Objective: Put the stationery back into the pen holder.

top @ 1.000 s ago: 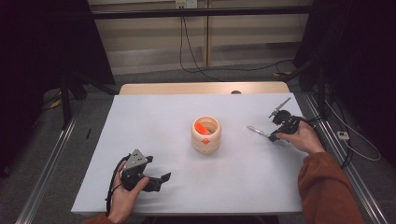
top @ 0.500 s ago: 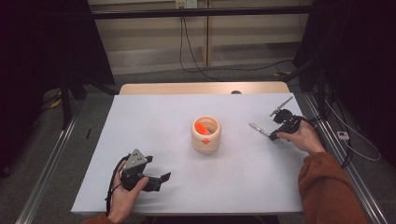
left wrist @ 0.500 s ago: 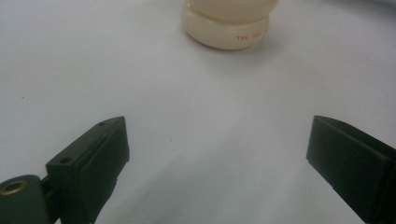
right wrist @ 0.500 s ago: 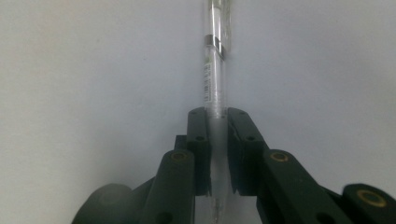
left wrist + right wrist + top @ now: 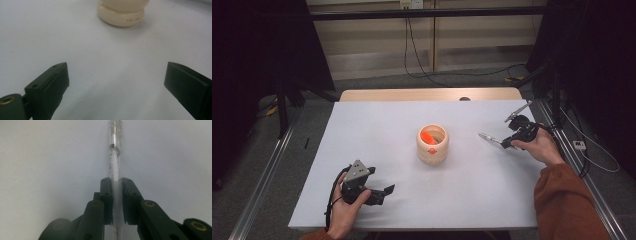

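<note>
Since the earlier frame we have shifted our right gripper (image 5: pixel 501 142) only slightly, keeping it to the right of the cream holder (image 5: pixel 432 145), and the clear pen (image 5: pixel 114 162) has stayed clamped between its jaws, pointing toward the holder (an orange thing (image 5: pixel 428 136) stands inside it). Our left gripper (image 5: pixel 116 87) has stayed put on the white table (image 5: pixel 377 135), near and to the left of the holder, its jaws spread wide with nothing between them.
</note>
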